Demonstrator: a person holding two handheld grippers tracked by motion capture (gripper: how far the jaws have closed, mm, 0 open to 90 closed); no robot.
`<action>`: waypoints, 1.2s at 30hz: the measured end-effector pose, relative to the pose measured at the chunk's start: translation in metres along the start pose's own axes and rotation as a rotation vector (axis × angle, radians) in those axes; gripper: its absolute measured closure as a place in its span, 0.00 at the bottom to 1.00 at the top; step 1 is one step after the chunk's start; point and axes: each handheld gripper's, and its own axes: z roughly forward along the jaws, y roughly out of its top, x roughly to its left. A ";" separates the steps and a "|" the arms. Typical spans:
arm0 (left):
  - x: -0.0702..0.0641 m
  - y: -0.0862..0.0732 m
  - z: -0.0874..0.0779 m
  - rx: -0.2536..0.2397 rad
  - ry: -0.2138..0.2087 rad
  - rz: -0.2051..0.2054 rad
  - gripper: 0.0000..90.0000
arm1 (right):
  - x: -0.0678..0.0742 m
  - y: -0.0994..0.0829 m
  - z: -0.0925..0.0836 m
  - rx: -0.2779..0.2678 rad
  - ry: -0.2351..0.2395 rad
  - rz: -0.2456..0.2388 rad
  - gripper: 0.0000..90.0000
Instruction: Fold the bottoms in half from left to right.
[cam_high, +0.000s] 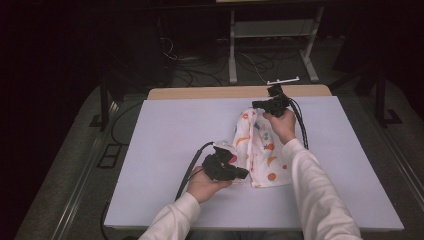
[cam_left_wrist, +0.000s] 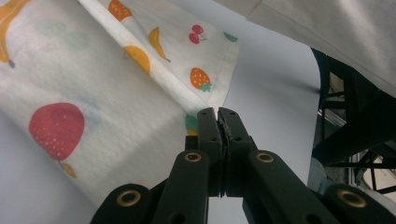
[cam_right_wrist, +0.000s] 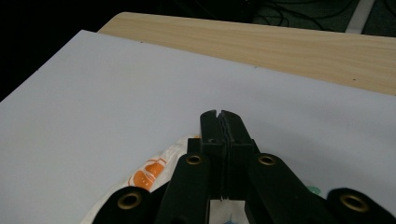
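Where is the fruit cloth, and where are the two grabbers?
cloth (cam_high: 260, 150), high view, middle of the printed fabric
left gripper (cam_high: 243, 172), high view, tips of its shut jaws
right gripper (cam_high: 256, 104), high view, tips of its shut jaws

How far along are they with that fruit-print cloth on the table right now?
Done: both tools have a grip. The left tool is shut on a near corner of the fruit-print cloth, and the right tool pinches its far edge. In hand: the cloth is held partly raised and bunched between them over the white table cover. Left: it isn't flat or neatly folded yet, so spreading or folding likely remains.
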 end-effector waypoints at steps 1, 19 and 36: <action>-0.001 0.001 0.002 -0.001 -0.004 -0.001 0.98 | -0.001 0.000 0.000 0.000 -0.001 -0.001 0.97; -0.010 0.018 0.030 0.005 -0.025 0.006 0.98 | -0.023 -0.005 0.001 0.044 0.008 -0.007 0.97; -0.022 0.036 0.055 0.019 -0.034 0.017 0.98 | -0.043 -0.008 0.000 0.077 0.015 0.000 0.97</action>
